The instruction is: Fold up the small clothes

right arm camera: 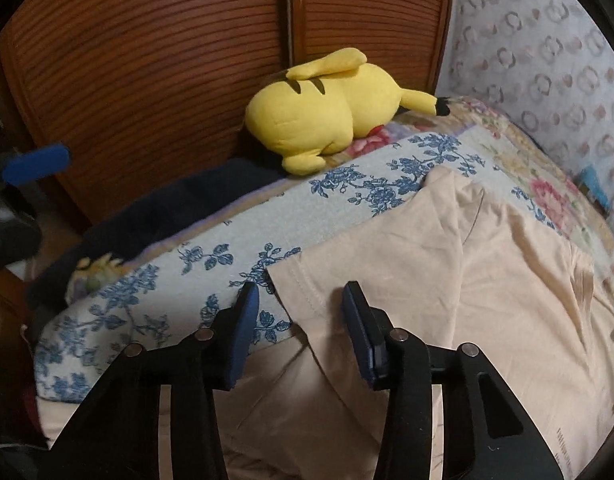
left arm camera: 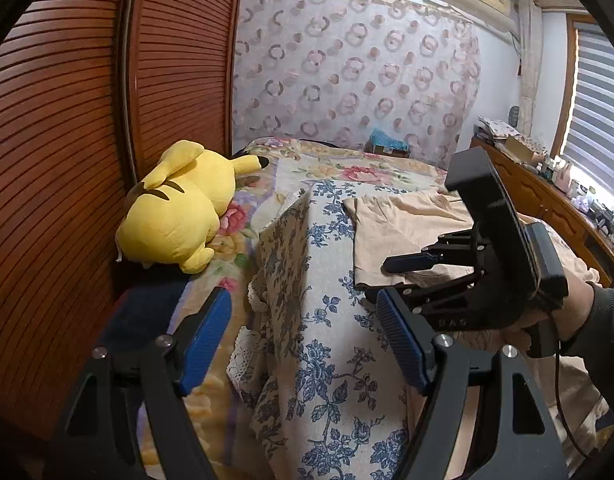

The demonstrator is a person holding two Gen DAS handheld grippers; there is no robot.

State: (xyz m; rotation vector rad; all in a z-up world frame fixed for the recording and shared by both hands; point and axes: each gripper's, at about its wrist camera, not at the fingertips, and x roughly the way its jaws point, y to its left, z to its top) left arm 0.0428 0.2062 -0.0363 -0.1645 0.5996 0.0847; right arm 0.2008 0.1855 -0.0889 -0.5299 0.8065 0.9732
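Meanwhile right tongs straddle beige garment hem, unclamped.

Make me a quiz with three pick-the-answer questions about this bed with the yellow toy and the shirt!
1. Where does the yellow plush toy lie?
A. beside the brown slatted doors
B. on the beige shirt
C. on the floor

2. What colour are the flowers on the white cloth under the beige shirt?
A. red
B. blue
C. green

3. How is the left gripper?
A. shut on the shirt
B. shut on the toy
C. open, holding nothing

Answers: 1 A, the toy rests against the slatted doors. 2 B, the printed sprigs are blue. 3 C, its pads stand wide apart over the cloth.
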